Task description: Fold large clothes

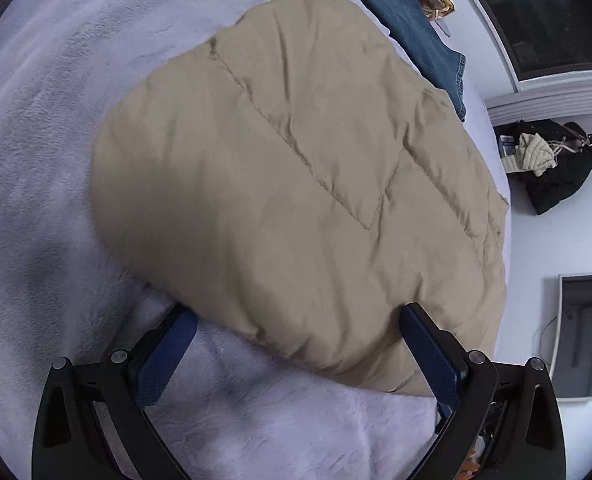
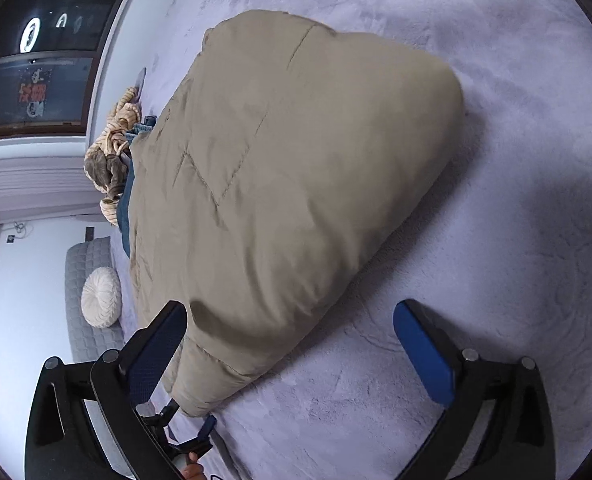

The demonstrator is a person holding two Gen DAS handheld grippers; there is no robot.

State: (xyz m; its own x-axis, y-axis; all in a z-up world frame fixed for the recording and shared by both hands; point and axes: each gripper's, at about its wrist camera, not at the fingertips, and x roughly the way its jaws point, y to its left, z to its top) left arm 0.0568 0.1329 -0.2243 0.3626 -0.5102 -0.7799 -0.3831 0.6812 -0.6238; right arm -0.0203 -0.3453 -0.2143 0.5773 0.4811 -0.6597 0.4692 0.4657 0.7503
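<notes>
Left gripper (image 1: 296,320) stands spread wide, its blue pads (image 1: 166,354) either side of the near edge of the folded beige puffer jacket (image 1: 296,168), not pressing it, so released. Jacket lies in a padded bundle on the pale lilac fleece blanket (image 1: 48,160), with blue jeans (image 1: 415,28) touching its far edge and a dark heap of clothes (image 1: 563,172) well apart at the right. Right gripper (image 2: 292,320) is likewise fully spread and grasping nothing, its left finger (image 2: 156,356) just beside the jacket's near corner, its right finger over bare blanket; a round cream cushion (image 2: 100,298) sits on a grey quilted seat (image 2: 84,340) at far left.
</notes>
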